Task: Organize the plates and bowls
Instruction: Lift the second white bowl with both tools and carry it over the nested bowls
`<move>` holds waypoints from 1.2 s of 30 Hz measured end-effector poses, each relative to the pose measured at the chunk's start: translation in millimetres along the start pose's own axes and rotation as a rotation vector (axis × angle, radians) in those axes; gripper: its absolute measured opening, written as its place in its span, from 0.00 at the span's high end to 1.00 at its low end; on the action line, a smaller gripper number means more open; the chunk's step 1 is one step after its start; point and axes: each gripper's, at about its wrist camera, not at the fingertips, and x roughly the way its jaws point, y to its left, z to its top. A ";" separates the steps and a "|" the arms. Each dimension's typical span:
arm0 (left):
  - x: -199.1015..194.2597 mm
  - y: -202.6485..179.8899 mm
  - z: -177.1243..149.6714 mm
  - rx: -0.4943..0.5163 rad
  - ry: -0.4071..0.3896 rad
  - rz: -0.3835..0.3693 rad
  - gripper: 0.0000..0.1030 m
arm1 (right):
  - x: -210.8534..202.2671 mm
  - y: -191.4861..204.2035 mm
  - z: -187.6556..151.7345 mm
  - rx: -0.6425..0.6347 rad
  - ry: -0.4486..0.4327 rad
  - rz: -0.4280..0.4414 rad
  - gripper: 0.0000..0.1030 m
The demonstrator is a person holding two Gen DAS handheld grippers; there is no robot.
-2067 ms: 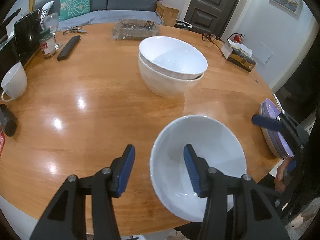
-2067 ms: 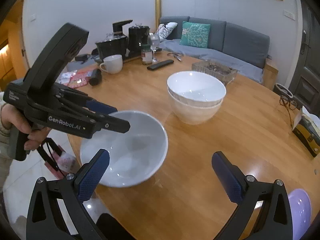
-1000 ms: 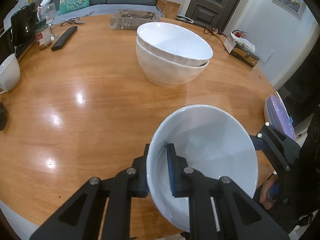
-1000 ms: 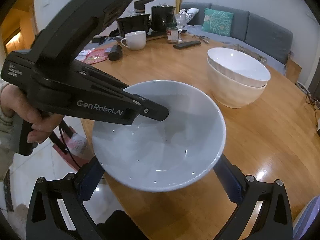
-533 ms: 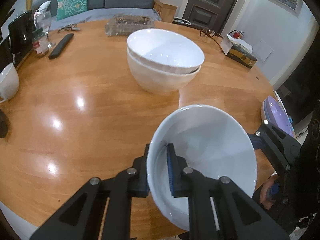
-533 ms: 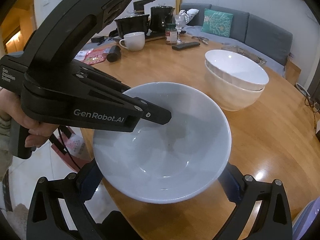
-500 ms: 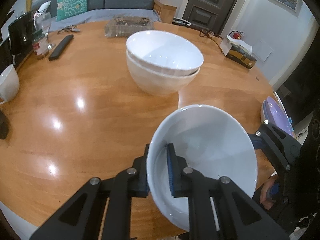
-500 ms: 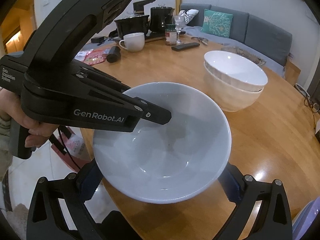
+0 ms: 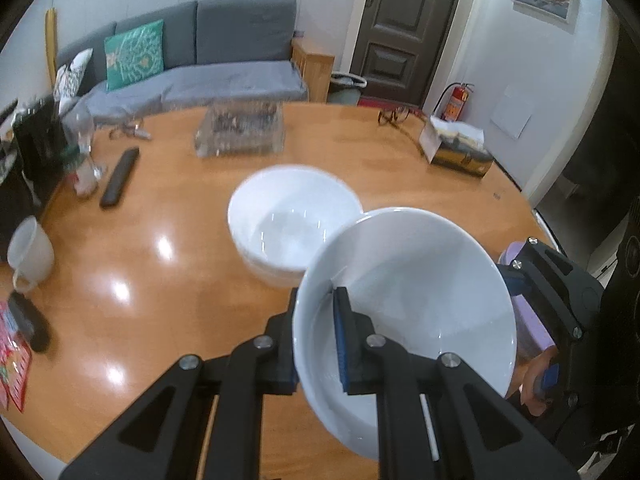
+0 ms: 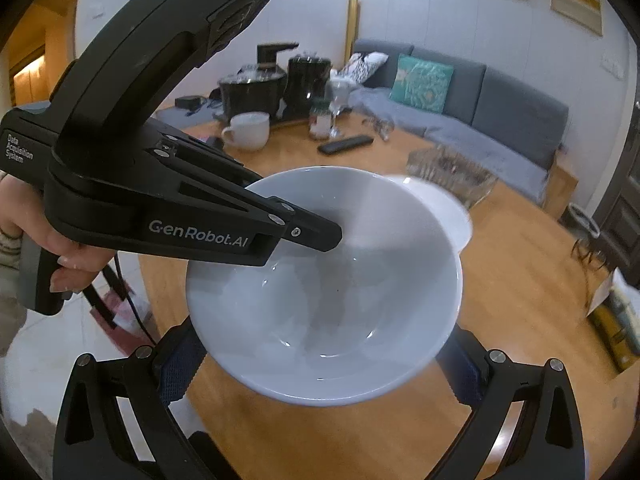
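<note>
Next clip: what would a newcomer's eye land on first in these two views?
The white bowl held above the near edge of the round wooden table fills both views. The left tongs pinch its rim, one finger inside, while the right tongs cradle its outer wall from both sides. Just beyond it, a stack of white bowls waits mid-table.

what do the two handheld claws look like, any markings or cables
Both are matte black with silver screws and blue ribbed pads. The left claw body shows white lettering, GenRobot.AI and Data Acquisition System, a grey grip and a black cable hanging below. The right claw has cut-out triangular arms. A striped sleeve cuff shows.
</note>
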 end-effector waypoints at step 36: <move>68.4 52.9 81.8 -0.091 0.002 0.050 0.89 | 72.2 -79.4 59.3 -0.014 0.049 0.017 0.04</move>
